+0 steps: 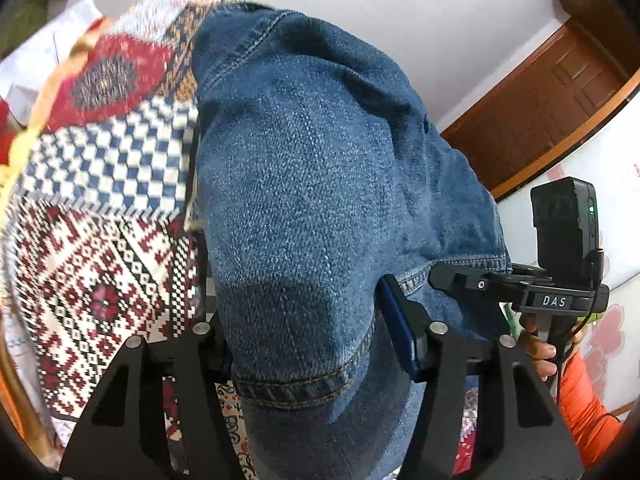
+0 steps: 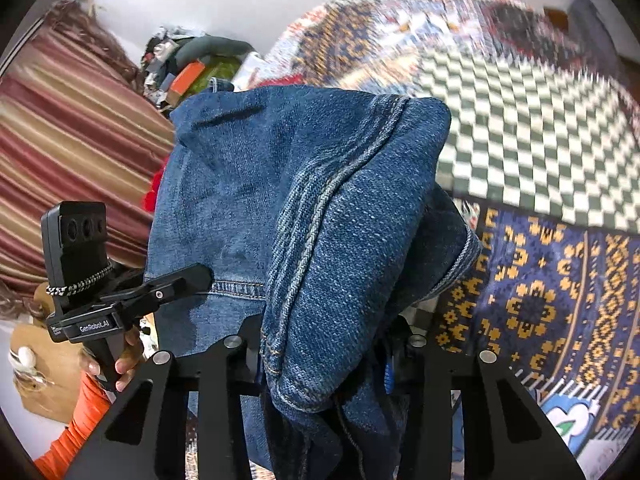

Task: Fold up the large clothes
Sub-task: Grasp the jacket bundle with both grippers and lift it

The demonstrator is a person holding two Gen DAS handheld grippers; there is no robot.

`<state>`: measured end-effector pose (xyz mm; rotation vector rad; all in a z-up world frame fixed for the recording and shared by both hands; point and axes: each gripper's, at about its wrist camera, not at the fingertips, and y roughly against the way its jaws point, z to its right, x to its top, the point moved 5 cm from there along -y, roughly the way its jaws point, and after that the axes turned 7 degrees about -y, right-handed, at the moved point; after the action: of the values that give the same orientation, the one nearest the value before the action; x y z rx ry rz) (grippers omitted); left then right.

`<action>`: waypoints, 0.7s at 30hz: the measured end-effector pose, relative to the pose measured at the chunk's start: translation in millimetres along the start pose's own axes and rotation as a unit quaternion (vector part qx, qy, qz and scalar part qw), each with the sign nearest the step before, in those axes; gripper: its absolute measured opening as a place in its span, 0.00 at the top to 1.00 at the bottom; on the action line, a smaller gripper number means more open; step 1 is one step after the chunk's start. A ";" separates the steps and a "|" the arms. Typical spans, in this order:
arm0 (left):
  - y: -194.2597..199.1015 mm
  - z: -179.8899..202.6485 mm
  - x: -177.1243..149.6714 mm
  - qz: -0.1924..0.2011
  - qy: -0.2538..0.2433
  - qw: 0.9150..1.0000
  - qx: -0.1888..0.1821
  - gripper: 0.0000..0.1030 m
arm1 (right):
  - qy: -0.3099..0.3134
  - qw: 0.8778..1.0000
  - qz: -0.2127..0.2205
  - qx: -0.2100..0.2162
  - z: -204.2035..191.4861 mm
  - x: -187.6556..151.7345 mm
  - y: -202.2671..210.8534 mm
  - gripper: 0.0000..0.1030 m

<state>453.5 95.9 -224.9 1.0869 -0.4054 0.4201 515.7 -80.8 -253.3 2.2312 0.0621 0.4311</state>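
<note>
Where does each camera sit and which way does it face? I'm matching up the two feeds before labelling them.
Left wrist: rides the left gripper, looking along its fingers into the jeans over the patterned blanket; the right gripper shows at right.
Right wrist: rides the right gripper, facing the jeans and blanket; the left gripper shows at left.
Shared: jeans, blanket, both grippers.

Fingertips of both hand-held grippers buried under jeans (image 1: 304, 208); bedspread (image 2: 500, 92) motion-blurred.
</note>
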 end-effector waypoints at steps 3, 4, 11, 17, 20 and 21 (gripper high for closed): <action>30.4 5.4 9.8 0.024 -0.009 1.000 0.001 0.42 | 0.015 1.000 0.017 0.006 -23.3 3.2 21.9 0.64; 41.6 7.3 11.0 0.033 -0.013 0.999 0.003 0.42 | 0.025 0.999 0.025 0.006 -32.2 3.1 29.6 0.64; 105.7 -6.4 15.4 0.086 -0.029 0.995 0.028 0.42 | 0.066 0.996 0.056 0.022 -102.0 -0.5 53.1 0.64; 135.0 -43.7 -5.5 0.088 -0.005 0.995 0.049 0.42 | 0.074 0.996 0.034 0.028 -144.7 -13.1 22.7 0.64; 136.2 -70.1 -21.9 0.078 0.018 0.995 0.054 0.42 | 0.070 0.997 0.010 0.028 -152.8 -21.6 -6.2 0.64; 133.5 -79.5 -26.8 0.074 0.026 0.995 0.056 0.42 | 0.068 0.997 0.003 0.027 -154.5 -23.8 -14.9 0.64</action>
<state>370.7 218.3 -170.1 1.1551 -0.4226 0.6076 444.3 38.7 -180.6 2.2535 0.1403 0.5919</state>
